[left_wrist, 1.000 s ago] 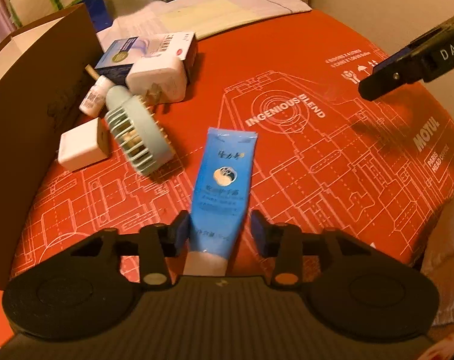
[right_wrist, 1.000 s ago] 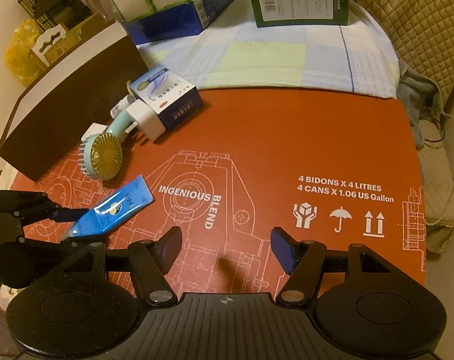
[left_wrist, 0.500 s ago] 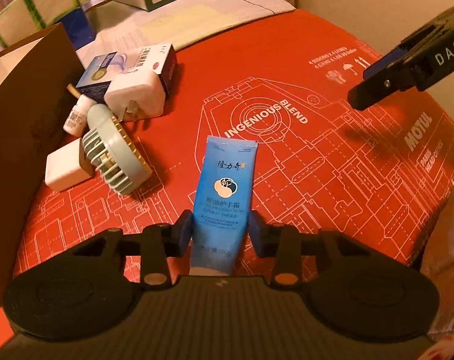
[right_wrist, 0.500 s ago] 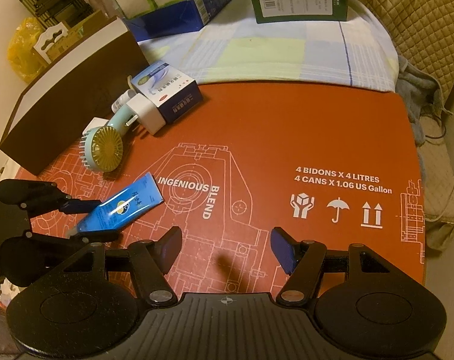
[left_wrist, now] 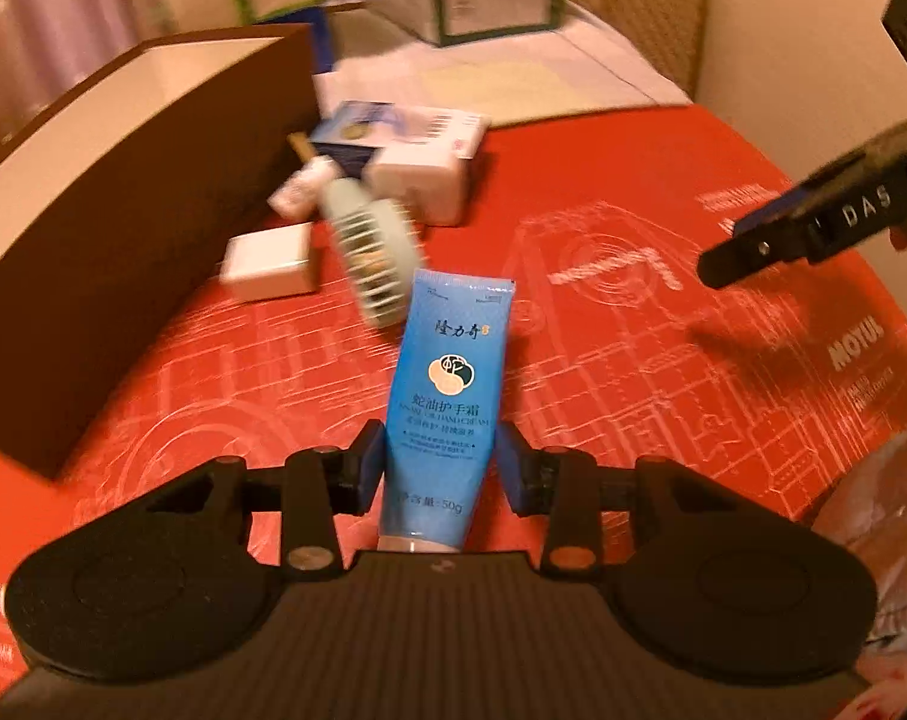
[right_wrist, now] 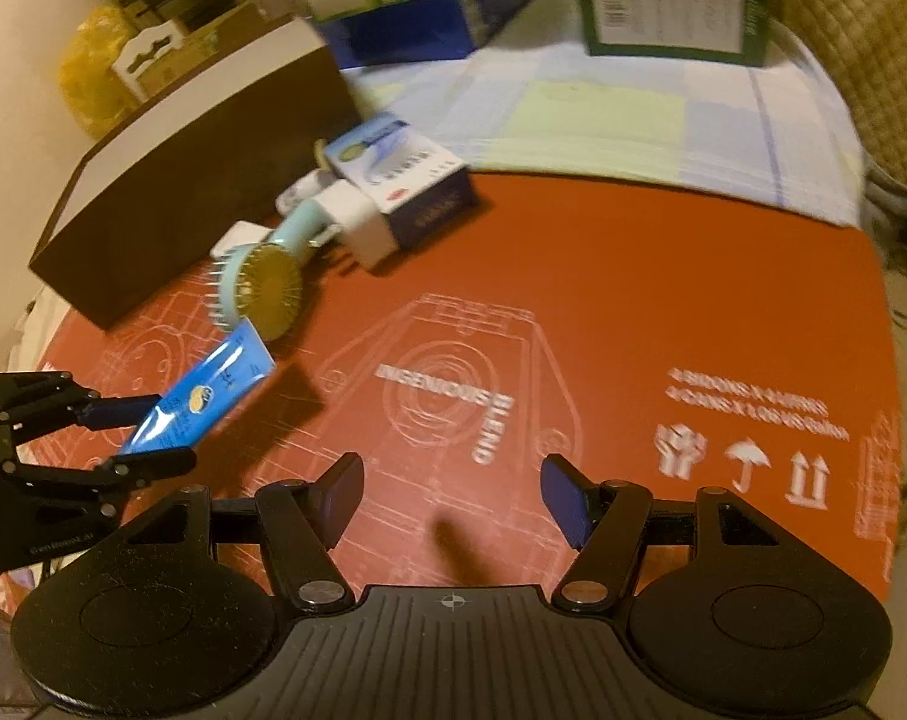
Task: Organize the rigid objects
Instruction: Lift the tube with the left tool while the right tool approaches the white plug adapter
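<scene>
My left gripper (left_wrist: 440, 468): jaws closed w/ blue hand cream tube (left_wrist: 447, 396) clamped betw. them, lifted off red cardboard sheet (left_wrist: 663, 360). Right gripper (right_wrist: 452, 495): jaws apart, empty. Farther: mint fan (left_wrist: 372, 258), white adapter (left_wrist: 270, 261), brown box (left_wrist: 123, 192).

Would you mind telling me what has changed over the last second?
The left gripper closed on the blue hand cream tube and lifted it off the red board, its far end now raised. The right gripper stayed open and empty; the fan and small boxes kept their places.
</scene>
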`<state>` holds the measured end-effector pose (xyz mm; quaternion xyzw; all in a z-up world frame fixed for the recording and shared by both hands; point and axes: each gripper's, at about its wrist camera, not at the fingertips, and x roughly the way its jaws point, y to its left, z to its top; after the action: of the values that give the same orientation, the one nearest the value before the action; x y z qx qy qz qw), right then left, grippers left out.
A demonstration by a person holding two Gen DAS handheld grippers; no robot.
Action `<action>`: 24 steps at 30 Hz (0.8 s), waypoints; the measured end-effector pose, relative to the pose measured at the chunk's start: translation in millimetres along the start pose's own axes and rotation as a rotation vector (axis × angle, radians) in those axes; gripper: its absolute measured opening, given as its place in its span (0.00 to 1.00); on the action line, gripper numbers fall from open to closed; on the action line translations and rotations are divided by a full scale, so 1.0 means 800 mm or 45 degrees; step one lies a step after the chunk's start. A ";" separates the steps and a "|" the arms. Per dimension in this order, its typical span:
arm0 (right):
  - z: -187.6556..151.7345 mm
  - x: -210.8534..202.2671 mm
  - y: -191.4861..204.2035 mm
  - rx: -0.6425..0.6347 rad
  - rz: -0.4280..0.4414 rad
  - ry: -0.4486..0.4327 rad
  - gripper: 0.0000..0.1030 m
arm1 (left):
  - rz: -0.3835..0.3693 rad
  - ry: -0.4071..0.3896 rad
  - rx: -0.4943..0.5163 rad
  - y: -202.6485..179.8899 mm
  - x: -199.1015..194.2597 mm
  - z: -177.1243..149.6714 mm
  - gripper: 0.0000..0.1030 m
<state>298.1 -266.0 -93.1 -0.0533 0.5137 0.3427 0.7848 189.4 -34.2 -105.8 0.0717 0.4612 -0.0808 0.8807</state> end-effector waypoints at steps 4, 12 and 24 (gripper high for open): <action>0.013 0.012 0.017 -0.070 0.036 -0.007 0.61 | 0.049 -0.014 -0.108 0.025 -0.014 -0.008 0.33; 0.039 0.038 0.048 -0.232 0.076 -0.031 0.60 | 0.197 -0.017 -0.312 0.074 -0.015 -0.007 0.33; 0.099 0.075 0.071 -0.401 0.060 -0.106 0.43 | 0.299 0.025 -0.473 0.113 0.015 0.027 0.33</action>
<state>339.4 -159.7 -91.4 -0.1494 0.4219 0.4390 0.7791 232.0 48.7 -98.6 -0.0378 0.4651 0.1094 0.8777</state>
